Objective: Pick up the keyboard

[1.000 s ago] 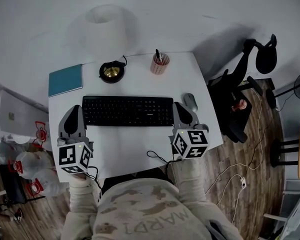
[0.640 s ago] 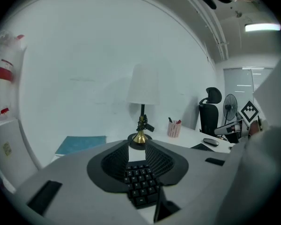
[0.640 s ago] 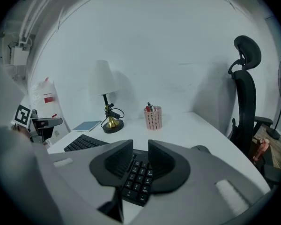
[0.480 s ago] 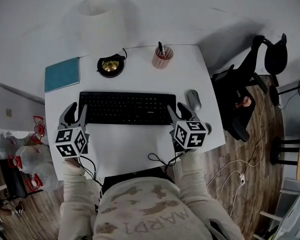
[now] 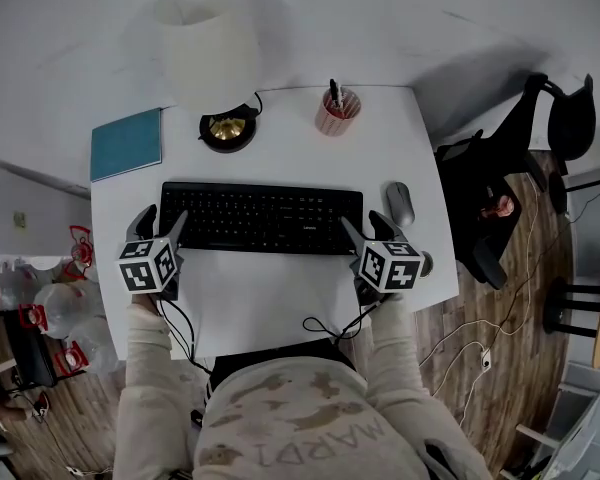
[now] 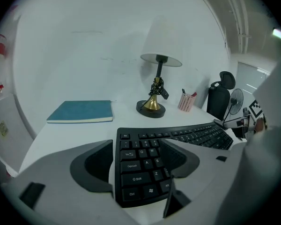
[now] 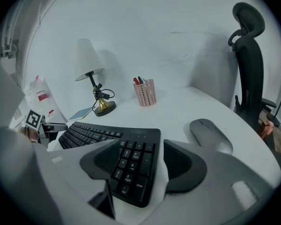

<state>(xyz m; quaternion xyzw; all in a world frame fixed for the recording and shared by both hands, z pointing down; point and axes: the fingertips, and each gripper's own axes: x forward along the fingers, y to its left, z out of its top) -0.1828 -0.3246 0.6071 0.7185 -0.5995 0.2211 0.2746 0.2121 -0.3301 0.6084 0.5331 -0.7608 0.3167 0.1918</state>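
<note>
A black keyboard (image 5: 262, 218) lies flat across the middle of the white desk (image 5: 270, 298). My left gripper (image 5: 158, 226) is at its left end; in the left gripper view the opening jaws of this gripper (image 6: 140, 158) straddle the keyboard's (image 6: 196, 135) left corner, one outside the edge and one over the keys. My right gripper (image 5: 368, 230) is at the right end. The right gripper view shows that gripper (image 7: 140, 161) with jaws opening around the number-pad corner of the keyboard (image 7: 84, 132). Neither pair of pads presses on it.
A grey mouse (image 5: 401, 204) lies just right of the keyboard, close to the right gripper. Behind it stand a lamp (image 5: 208, 43), a teal notebook (image 5: 126, 144) and a pink pen cup (image 5: 338, 111). A black chair (image 5: 500, 188) is off the right side. A cable (image 5: 330, 325) loops at the front edge.
Both grippers have dropped down and forward onto the keyboard's two ends. Their jaws, shut a second ago, now stand apart around the corners.
</note>
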